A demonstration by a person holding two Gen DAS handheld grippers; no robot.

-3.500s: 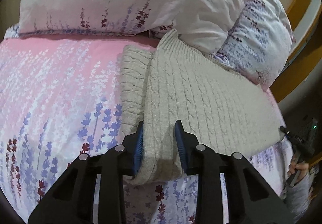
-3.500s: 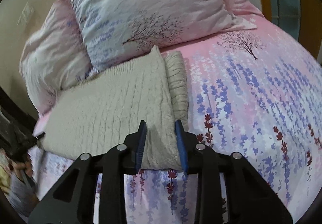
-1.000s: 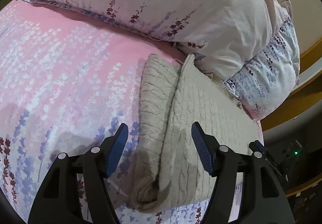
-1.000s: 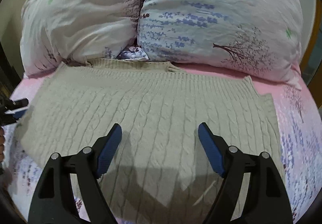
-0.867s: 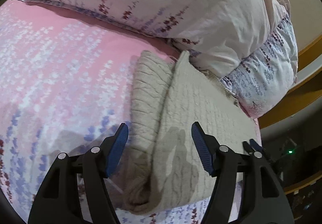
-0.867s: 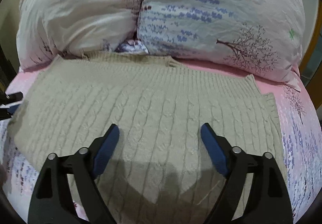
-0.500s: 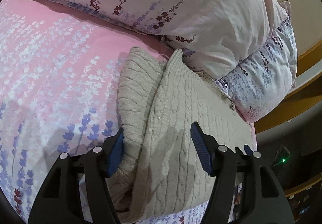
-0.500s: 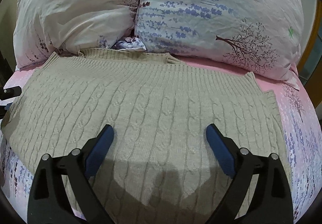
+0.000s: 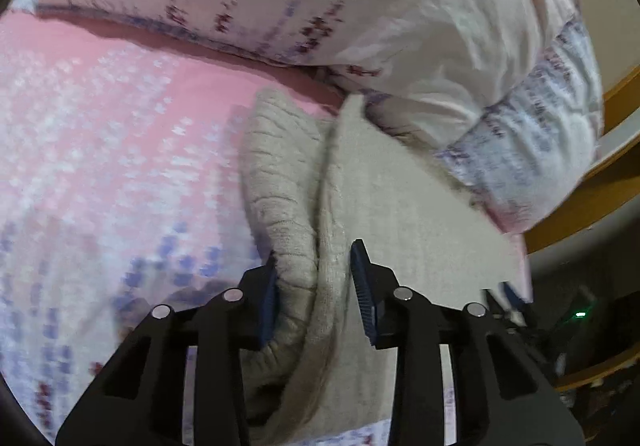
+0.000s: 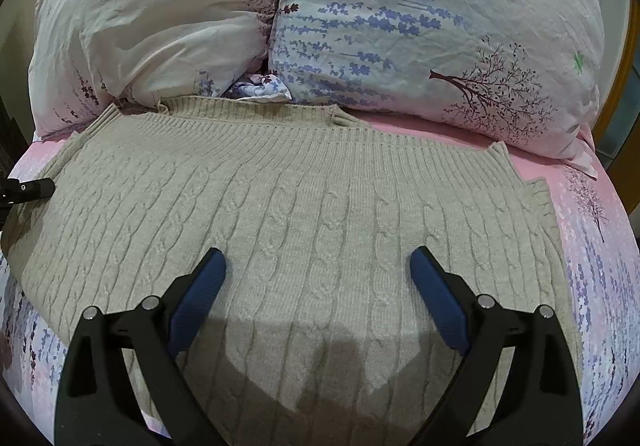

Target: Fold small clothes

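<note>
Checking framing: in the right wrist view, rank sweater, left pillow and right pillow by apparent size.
1. Sweater, though it lies nearest the camera.
2. Right pillow.
3. Left pillow, partly cut off, so second and third are unsure.

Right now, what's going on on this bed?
A person with a handheld gripper in each hand is folding a beige cable-knit sweater on the pink floral bedsheet. The left gripper has just been closing around the sweater's bunched side fold. The right gripper hovers wide open over the flat knit, holding nothing.
</note>
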